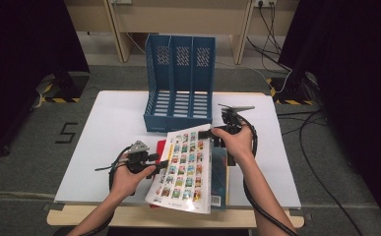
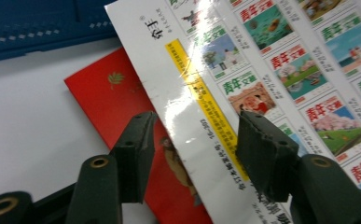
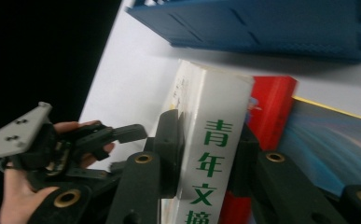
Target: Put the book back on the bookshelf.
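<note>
My right gripper (image 3: 206,154) clamps the thick book (image 1: 184,164) by its spine; my left gripper (image 2: 192,149), jaws wide, holds nothing. The book may swing and slip onto the red book (image 2: 108,93).

A magazine (image 1: 185,169) is tilted up off the white surface (image 1: 114,147), the right hand-held gripper (image 1: 212,133) at its far edge, the left hand-held gripper (image 1: 159,163) just beside its left edge; a blue rack (image 1: 180,83) stands beyond.
</note>
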`<state>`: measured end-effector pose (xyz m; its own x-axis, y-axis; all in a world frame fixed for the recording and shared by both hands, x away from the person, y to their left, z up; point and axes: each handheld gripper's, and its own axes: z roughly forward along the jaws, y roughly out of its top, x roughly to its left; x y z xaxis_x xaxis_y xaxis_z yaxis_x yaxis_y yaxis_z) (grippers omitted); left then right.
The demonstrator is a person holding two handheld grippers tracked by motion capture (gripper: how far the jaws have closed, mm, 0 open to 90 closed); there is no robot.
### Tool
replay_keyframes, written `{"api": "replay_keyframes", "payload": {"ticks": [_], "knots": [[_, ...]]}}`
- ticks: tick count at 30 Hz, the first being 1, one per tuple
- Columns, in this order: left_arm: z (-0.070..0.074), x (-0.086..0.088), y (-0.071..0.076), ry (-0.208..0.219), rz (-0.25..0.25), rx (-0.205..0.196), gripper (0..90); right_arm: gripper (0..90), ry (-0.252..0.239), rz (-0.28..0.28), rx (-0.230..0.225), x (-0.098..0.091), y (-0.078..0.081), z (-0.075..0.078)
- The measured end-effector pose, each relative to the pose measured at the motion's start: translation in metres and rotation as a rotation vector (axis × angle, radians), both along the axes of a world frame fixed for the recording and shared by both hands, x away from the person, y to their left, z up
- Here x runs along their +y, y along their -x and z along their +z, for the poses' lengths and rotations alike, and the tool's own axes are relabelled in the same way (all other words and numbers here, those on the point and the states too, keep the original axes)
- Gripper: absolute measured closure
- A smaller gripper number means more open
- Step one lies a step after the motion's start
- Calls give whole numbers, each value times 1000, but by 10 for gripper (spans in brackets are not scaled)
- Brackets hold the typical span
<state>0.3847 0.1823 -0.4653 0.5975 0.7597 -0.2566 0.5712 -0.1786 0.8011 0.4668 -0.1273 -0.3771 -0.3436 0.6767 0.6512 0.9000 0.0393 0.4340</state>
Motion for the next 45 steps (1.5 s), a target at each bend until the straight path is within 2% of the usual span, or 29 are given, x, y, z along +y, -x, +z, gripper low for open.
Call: {"api": "replay_keyframes", "payload": {"ticks": [1,2,3,9,14,24,27,32,41,45], "knots": [[2,3,1,9,10,-5,435,731,-7,3,-7,4,0,3],[4,7,-1,7,5,-41,426,734,-7,7,-11,8,0,7],[8,10,3,18,30,-23,418,736,-3,9,-18,11,0,9],[28,27,7,53,75,-91,390,741,21,17,-68,30,-1,27],[42,33,11,79,85,-124,383,741,41,32,-117,46,-3,39],[56,31,16,92,68,-151,364,741,41,49,-202,77,-6,53],[58,30,17,60,69,-186,329,741,31,48,-225,85,-8,56],[61,30,20,60,63,-195,295,740,25,59,-260,99,-10,59],[71,25,24,81,47,-212,295,740,21,82,-296,124,-14,66],[77,23,25,97,52,-211,294,740,22,76,-332,132,-15,71]]}}
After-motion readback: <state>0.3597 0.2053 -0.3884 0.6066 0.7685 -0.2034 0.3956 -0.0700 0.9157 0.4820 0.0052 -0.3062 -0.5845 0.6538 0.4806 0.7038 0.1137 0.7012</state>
